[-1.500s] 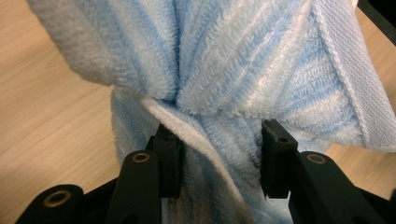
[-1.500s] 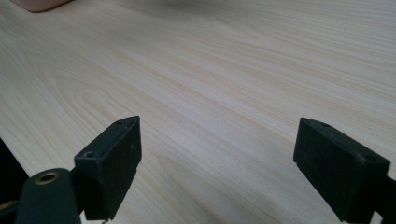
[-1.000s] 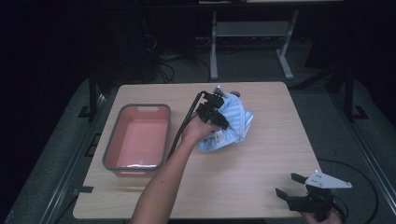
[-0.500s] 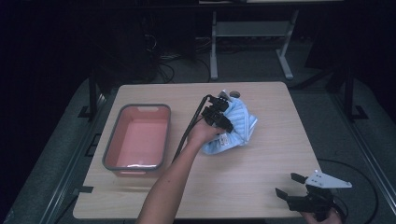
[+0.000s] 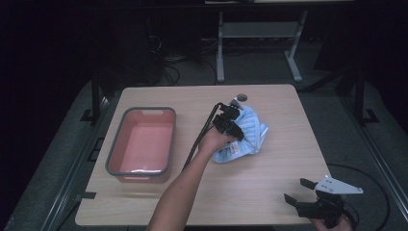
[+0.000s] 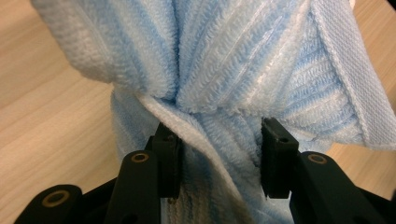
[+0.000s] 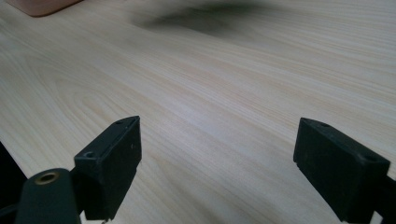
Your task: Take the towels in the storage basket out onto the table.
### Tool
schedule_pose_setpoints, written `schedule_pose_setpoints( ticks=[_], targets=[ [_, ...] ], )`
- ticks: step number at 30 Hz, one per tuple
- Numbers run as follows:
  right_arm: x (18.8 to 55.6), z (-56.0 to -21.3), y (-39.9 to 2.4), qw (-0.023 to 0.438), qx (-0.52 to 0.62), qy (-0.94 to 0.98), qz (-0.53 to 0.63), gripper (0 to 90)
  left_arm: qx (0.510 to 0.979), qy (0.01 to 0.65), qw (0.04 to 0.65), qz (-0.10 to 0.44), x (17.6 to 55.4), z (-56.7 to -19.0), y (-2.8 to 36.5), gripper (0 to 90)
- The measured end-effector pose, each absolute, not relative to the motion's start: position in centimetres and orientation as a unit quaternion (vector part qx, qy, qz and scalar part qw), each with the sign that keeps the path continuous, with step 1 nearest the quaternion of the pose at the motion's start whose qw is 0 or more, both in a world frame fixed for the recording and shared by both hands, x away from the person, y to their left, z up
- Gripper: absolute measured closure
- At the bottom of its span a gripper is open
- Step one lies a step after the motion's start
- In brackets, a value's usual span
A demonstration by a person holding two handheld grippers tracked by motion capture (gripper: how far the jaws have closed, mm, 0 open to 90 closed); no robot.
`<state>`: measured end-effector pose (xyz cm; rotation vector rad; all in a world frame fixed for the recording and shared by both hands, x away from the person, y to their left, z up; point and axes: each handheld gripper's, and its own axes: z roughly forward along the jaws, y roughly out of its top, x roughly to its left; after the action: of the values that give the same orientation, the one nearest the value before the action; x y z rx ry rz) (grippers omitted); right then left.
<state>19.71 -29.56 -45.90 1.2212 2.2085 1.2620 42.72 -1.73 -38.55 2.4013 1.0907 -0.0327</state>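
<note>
At the left of the worktop (image 5: 269,192) I see the pink tub (image 5: 144,144). Near the middle, my left claw (image 5: 234,131) is clamped on the bunched blue towel (image 5: 248,137). My right claw (image 5: 296,190) hangs wide apart near the front right corner.

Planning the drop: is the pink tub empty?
Seemingly empty: the pink tub shows bare floor in the high view; the blue towel lies bunched beside it.
</note>
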Motion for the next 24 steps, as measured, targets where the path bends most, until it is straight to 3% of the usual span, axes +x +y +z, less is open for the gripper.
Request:
schedule_pose_setpoints(
  ticks=[24],
  targets=[
    [19.7,-45.9,-29.6,0.160,0.426,0.773,0.442,14.6,0.876,0.417,0.243,-0.016,43.0,-41.1,-2.4,55.8]
  ],
)
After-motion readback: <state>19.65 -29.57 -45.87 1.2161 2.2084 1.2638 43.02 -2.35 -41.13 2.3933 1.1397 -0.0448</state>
